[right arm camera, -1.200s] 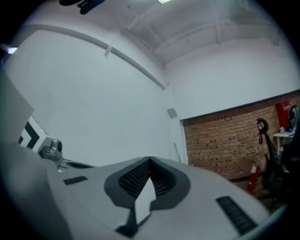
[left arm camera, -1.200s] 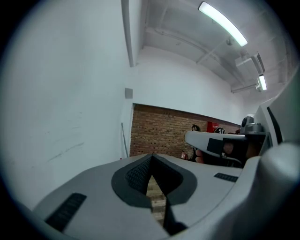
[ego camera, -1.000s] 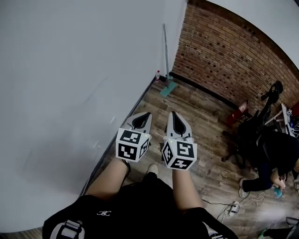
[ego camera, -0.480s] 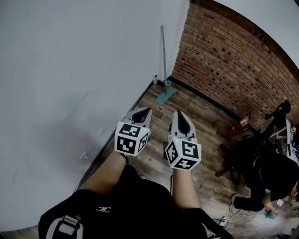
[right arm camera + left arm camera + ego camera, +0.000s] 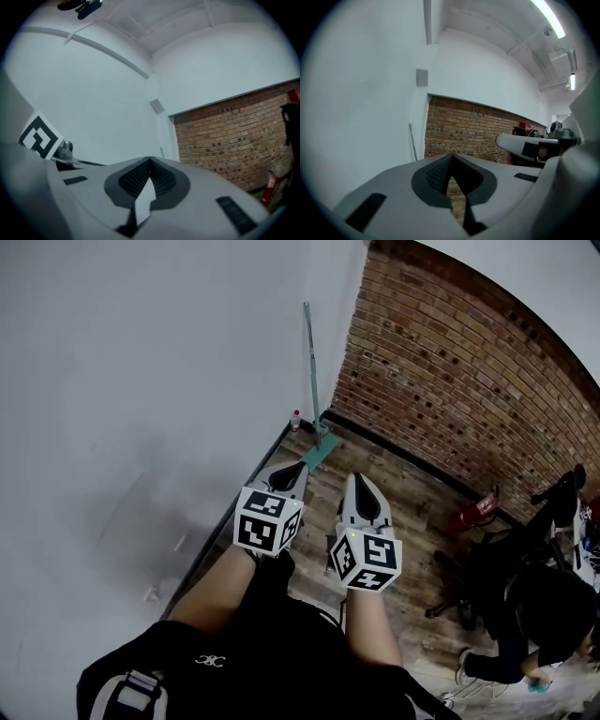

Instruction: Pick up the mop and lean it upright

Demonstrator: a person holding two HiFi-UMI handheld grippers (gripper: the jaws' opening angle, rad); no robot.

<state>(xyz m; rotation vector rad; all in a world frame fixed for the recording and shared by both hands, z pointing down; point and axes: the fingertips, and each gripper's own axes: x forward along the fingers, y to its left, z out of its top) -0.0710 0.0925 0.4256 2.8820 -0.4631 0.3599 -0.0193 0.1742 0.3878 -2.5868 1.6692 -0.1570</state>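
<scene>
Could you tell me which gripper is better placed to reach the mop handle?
Probably the left gripper: the mop leans in the corner by the white wall, nearer its side than the right gripper. Both pairs of jaws are shut and empty.

My head view looks steeply down from above, with the left gripper (image 5: 296, 468) and right gripper (image 5: 357, 479) close beneath it. It faces the corner where the white wall (image 5: 141, 381) meets the brick wall (image 5: 450, 390). Each gripper view sits low behind its own jaws, aimed roughly level at that far corner. All three share the brick wall; the head and left gripper views share the mop (image 5: 310, 381).
</scene>
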